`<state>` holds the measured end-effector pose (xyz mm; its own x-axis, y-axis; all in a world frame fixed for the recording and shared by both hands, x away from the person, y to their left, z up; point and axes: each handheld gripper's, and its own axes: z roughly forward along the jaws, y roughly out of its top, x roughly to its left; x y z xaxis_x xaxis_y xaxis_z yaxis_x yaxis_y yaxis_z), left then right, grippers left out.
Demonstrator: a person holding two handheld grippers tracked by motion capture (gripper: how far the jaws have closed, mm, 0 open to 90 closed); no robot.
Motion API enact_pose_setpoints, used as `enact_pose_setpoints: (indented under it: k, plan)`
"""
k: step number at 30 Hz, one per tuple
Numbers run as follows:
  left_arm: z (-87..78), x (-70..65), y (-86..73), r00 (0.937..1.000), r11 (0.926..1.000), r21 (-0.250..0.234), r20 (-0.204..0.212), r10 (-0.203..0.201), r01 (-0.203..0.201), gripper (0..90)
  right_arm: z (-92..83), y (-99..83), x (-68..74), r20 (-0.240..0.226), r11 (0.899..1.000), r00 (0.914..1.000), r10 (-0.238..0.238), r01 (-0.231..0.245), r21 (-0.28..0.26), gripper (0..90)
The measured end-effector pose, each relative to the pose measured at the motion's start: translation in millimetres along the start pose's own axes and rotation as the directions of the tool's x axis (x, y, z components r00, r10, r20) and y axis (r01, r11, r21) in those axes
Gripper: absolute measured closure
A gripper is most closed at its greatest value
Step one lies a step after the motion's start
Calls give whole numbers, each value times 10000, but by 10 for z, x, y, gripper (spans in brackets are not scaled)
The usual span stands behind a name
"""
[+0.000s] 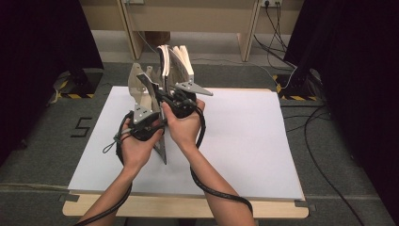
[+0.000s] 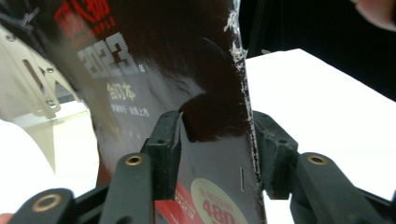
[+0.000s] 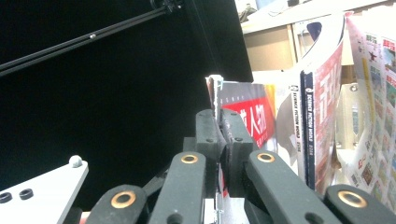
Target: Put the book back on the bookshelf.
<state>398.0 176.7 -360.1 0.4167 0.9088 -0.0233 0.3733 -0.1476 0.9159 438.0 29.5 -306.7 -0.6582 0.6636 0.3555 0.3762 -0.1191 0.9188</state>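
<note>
We hold our left gripper (image 1: 149,96) and right gripper (image 1: 181,92) close together, forearms converging; the right's jaws are clamped, the left's half-closed.

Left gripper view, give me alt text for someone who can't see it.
A dark magazine with a worn, whitened spine stands upright between the left gripper and its two black jaws, above a white table. A round price sticker marks its cover.

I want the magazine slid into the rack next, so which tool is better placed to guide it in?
Probably the right tool: its jaws are shut on the magazine edge, pointing toward the rack. The left tool only straddles the spine, jaws not pressing.
</note>
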Motion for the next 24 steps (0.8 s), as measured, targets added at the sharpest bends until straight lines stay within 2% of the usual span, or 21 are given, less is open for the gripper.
enact_pose_setpoints:
  k: [3,8,18,24]
  plan:
    - [-2,19,-19,9999,10000,17,-117,-7,7,606,8,-11,22,-19,9999,9999,-127,127,-25,878]
    - [16,66,-61,9993,9996,-41,-270,-273,272,661,26,-33,34,-27,9998,9998,-178,178,3,878]
    - [5,103,-115,9974,10000,-38,-719,58,-60,765,63,-62,71,-61,9995,9996,-293,294,131,876]
    - [13,100,-136,9963,9999,-5,-847,146,-147,790,79,-80,74,-61,9994,9995,-298,299,199,875]
